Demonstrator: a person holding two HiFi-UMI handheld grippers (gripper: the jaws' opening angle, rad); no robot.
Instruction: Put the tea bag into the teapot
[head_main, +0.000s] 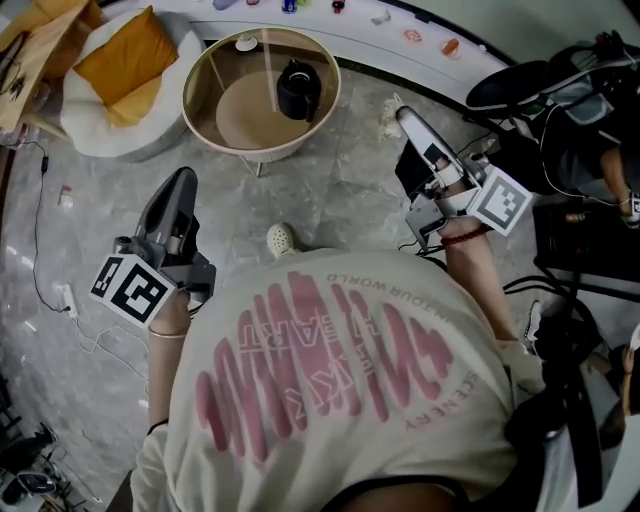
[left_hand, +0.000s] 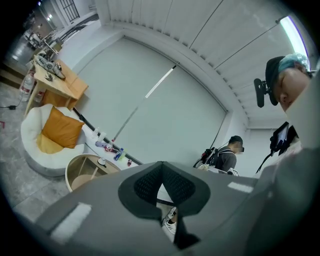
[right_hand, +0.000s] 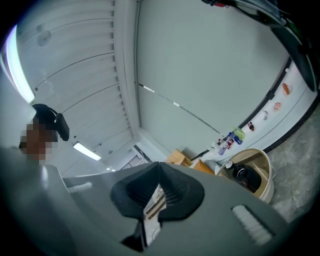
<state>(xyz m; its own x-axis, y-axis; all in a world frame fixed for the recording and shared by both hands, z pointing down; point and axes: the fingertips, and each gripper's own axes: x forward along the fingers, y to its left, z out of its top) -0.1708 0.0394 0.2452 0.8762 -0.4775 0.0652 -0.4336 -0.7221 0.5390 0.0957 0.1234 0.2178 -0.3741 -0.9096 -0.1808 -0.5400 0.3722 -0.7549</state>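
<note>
The grey marble floor (head_main: 340, 190) carries a round table (head_main: 262, 152), a white armchair (head_main: 95, 135) and a white plug (head_main: 66, 297) with its thin cable. On the table stand a black teapot (head_main: 298, 90) and one small white thing (head_main: 246, 43).

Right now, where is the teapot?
In the head view the black teapot stands on the round table at top centre, right of the white chair with orange cushions.

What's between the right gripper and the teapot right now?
In the head view, only bare marble floor and the rim of the round table separate the right gripper, shut on the tea bag, from the teapot.
</note>
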